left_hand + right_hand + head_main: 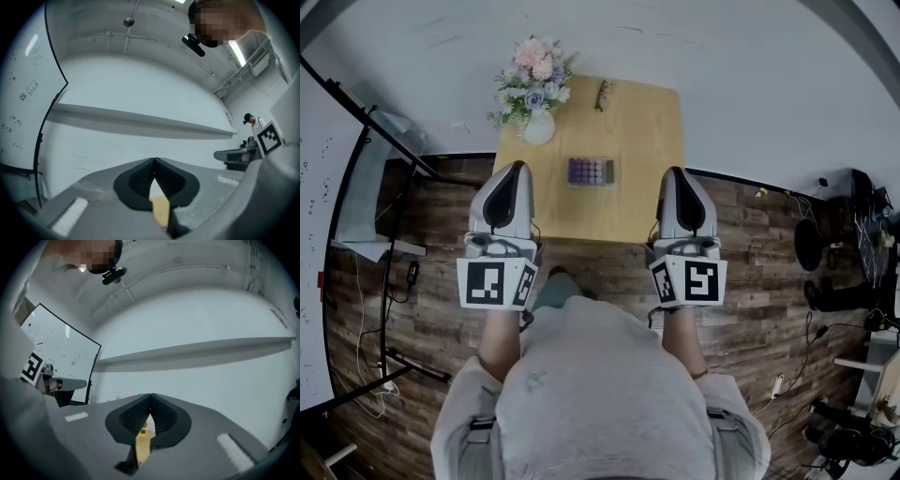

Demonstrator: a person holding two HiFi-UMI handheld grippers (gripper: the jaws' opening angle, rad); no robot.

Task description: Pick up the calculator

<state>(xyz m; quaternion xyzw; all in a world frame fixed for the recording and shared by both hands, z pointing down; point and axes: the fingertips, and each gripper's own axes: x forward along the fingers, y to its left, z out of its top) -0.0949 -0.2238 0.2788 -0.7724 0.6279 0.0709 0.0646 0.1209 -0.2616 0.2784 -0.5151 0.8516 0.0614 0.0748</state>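
The calculator (589,171), dark with purple keys, lies flat in the middle of a small wooden table (647,141). Over the table's near left edge is my left gripper (518,166), over the near right edge my right gripper (674,172). The calculator sits between them, apart from both. In the left gripper view the left gripper's (153,160) jaws are shut with nothing between them, and the same holds for the right gripper (150,395) in its own view. Both point slightly upward at a white wall. Only a sliver of table (161,209) shows below each pair of jaws, and no calculator.
A white vase of flowers (534,94) stands at the table's far left corner. A pair of glasses (603,94) lies near the far edge. A whiteboard on a stand (356,187) is to the left, with cables and gear (848,272) on the floor to the right.
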